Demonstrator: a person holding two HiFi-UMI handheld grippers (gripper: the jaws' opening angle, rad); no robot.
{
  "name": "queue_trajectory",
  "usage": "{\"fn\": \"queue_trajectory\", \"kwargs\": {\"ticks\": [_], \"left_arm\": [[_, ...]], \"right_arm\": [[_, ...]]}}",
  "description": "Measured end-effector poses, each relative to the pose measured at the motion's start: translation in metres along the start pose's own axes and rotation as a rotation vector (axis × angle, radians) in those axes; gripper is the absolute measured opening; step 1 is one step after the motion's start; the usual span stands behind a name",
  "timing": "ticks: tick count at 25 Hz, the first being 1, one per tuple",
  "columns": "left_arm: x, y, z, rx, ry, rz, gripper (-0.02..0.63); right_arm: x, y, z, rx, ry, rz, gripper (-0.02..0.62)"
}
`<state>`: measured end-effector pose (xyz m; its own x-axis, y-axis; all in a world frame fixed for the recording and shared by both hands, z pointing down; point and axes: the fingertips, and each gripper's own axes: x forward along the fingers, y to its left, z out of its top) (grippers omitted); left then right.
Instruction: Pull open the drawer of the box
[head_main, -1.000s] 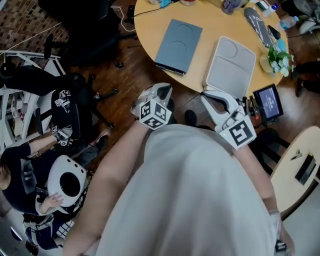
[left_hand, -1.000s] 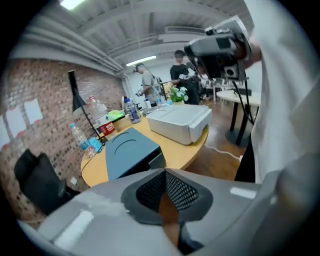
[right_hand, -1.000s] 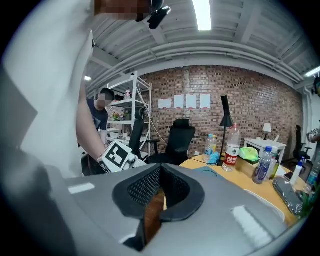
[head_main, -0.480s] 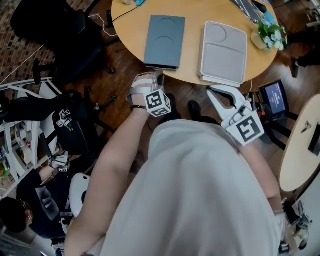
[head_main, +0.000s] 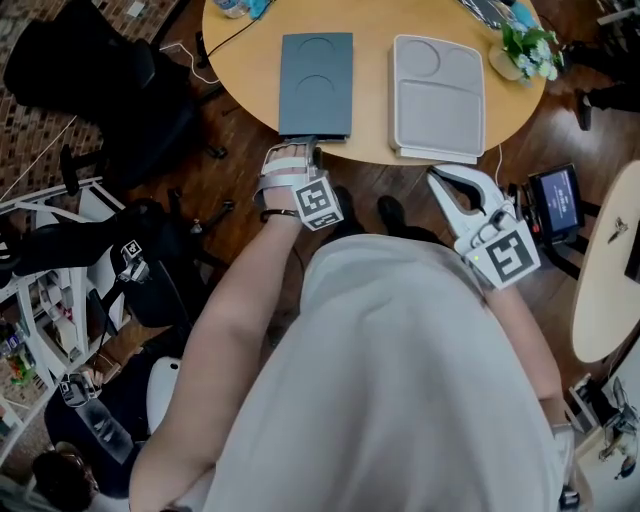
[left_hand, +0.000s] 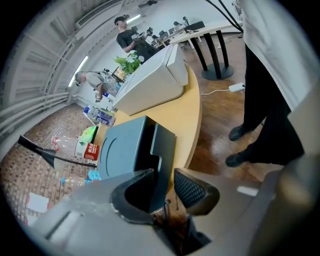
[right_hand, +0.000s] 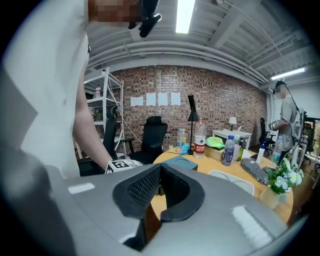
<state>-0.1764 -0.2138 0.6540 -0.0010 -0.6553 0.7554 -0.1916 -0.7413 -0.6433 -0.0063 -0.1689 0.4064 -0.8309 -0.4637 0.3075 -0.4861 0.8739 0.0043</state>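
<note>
A dark grey box (head_main: 315, 85) lies flat on the round wooden table (head_main: 370, 30), its drawer front (left_hand: 164, 150) facing the near edge. My left gripper (head_main: 305, 152) sits at that front edge. In the left gripper view its jaws (left_hand: 162, 187) stand apart and have just been opening; the lower edge of the drawer front sits in the gap, and no pad presses on it. My right gripper (head_main: 442, 177) hovers off the table edge just below a white box (head_main: 438, 95). It (right_hand: 161, 192) is shut, with nothing held.
A black office chair (head_main: 80, 70) stands left of the table. A small potted plant (head_main: 525, 45) is at the table's right rim. A screen (head_main: 560, 200) and a second table (head_main: 610, 280) are at the right. Bottles (left_hand: 100, 115) stand past the grey box.
My left gripper has moved up to the grey box's front edge and rolled. The right gripper has shifted toward the white box's near edge. The table now sits higher and more centred in the head view.
</note>
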Motion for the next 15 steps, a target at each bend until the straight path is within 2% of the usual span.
{"fn": "queue_trajectory", "kwargs": {"ticks": [9, 11, 15], "left_arm": [[0.0057, -0.0007, 0.0046, 0.071, -0.013, -0.024, 0.093], [0.0056, 0.0010, 0.0040, 0.081, -0.012, -0.023, 0.055], [0.0052, 0.0002, 0.0038, 0.091, -0.002, -0.034, 0.051]], "right_arm": [[-0.0069, -0.0058, -0.0006, 0.019, -0.012, -0.023, 0.005], [-0.0071, -0.0057, -0.0015, 0.022, -0.014, -0.022, 0.005], [-0.0067, -0.0047, -0.0030, 0.032, -0.017, -0.017, 0.005]]}}
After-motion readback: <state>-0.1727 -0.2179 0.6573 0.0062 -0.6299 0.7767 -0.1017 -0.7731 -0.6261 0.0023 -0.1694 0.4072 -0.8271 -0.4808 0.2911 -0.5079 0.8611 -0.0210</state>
